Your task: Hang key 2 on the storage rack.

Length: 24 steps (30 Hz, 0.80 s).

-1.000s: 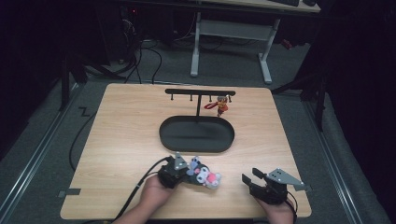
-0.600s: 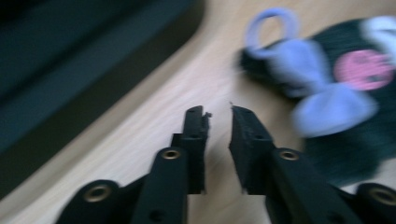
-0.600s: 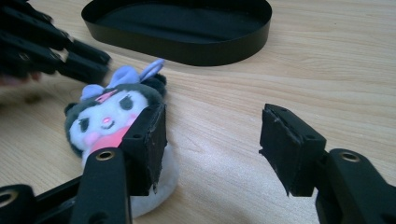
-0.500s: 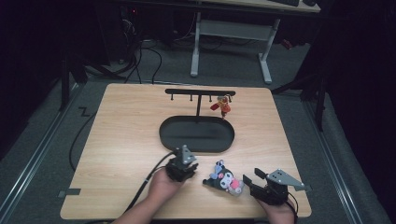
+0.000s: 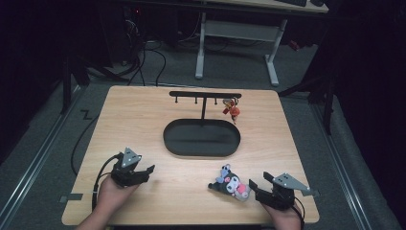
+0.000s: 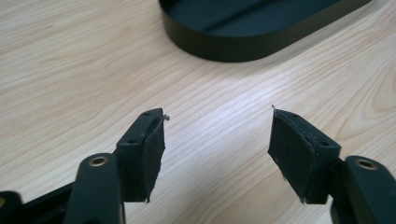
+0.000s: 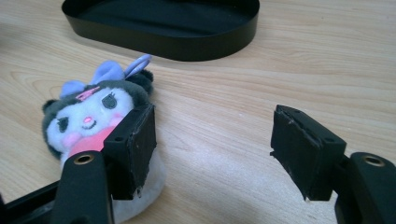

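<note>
Your right gripper (image 5: 255,187) sits at the near right edge of the light wooden table (image 5: 143,120). Its jaws stand apart and have just been opening, with bare wood between them. In the right gripper view, the small plush toy with a white face, black hood, lilac ears and pink front (image 7: 100,121) lies just outside one jaw, right against its outer side; whether the two touch cannot be told.

In the high view the plush toy (image 5: 231,182) rests on the table just beside your right gripper, toward the table's middle, and neither gripper grips it.

Your left gripper (image 5: 143,171) is at the near left, well apart from the toy. Its jaws are spread and have just been opening; the left gripper view shows only wood grain between the pads (image 6: 152,156).

Farther on, the black oval tray (image 5: 167,139) lies at the table's centre. A thin black post rises from it and carries a black crossbar with hooks (image 5: 206,95). A small red and yellow charm (image 5: 231,110) hangs near the bar's right end.

Beyond the table, the white legs of a desk (image 5: 201,43) stand on the dark floor.
</note>
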### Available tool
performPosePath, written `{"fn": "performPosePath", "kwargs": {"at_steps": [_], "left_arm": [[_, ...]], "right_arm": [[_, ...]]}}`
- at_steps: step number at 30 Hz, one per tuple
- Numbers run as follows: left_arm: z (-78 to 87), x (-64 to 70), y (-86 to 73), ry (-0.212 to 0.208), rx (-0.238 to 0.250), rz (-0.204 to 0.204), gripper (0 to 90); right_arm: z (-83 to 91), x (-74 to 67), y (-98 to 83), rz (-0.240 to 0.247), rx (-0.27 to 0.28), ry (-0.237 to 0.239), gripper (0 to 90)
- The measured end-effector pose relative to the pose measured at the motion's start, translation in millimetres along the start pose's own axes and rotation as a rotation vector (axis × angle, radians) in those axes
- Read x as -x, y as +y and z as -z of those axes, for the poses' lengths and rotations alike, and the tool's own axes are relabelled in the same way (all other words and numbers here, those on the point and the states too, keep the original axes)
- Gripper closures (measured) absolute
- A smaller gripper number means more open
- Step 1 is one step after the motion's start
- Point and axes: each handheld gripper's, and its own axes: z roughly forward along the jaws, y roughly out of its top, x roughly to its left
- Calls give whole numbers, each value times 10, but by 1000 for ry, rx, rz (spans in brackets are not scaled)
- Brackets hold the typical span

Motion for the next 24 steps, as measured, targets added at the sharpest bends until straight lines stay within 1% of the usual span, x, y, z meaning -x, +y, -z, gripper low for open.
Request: {"fn": "performPosePath", "kwargs": {"at_steps": [3, 4, 6, 7, 9, 10, 11, 13, 14, 15, 16, 18, 20, 22, 24], "left_arm": [[-13, -61, -125, 0, 27, 26, 323], [-26, -80, -168, -3, 32, 33, 315], [-51, -108, -228, -18, 33, 53, 307], [-64, -117, -242, -38, 25, 51, 304], [-63, -99, -250, -37, 23, 9, 294], [-62, -91, -255, -36, 27, 3, 294], [-57, -78, -256, -45, 28, -4, 294], [-49, -31, -245, -44, 33, -40, 294], [-44, -6, -234, -44, 33, -58, 292], [-42, 15, -229, -46, 38, -67, 290], [-43, 33, -231, -47, 38, -73, 290], [-47, 63, -240, -48, 28, -88, 287], [-46, 73, -247, -50, 30, -94, 285], [-49, 67, -238, -55, 34, -88, 285], [-58, 60, -225, -53, 41, -88, 285]], "right_arm": [[-15, 32, 2, 4, -22, -24, 307], [-25, 44, -2, 5, -34, -40, 309], [-51, 61, -10, 8, -63, -53, 312], [-59, 59, -12, 9, -70, -56, 311], [-76, 55, -6, 31, -86, -68, 312], [-76, 41, 5, 27, -96, -77, 312], [-76, 37, 12, 27, -95, -82, 312], [-56, 12, 39, 22, -94, -86, 311], [-49, -3, 50, 24, -97, -86, 311], [-43, -25, 68, 34, -100, -92, 311], [-34, -45, 88, 41, -108, -95, 312], [-12, -72, 135, 45, -118, -79, 316], [6, -72, 211, 42, -146, -75, 317], [21, -59, 297, 21, -164, -57, 316], [42, -57, 383, 28, -180, -66, 317]]}}
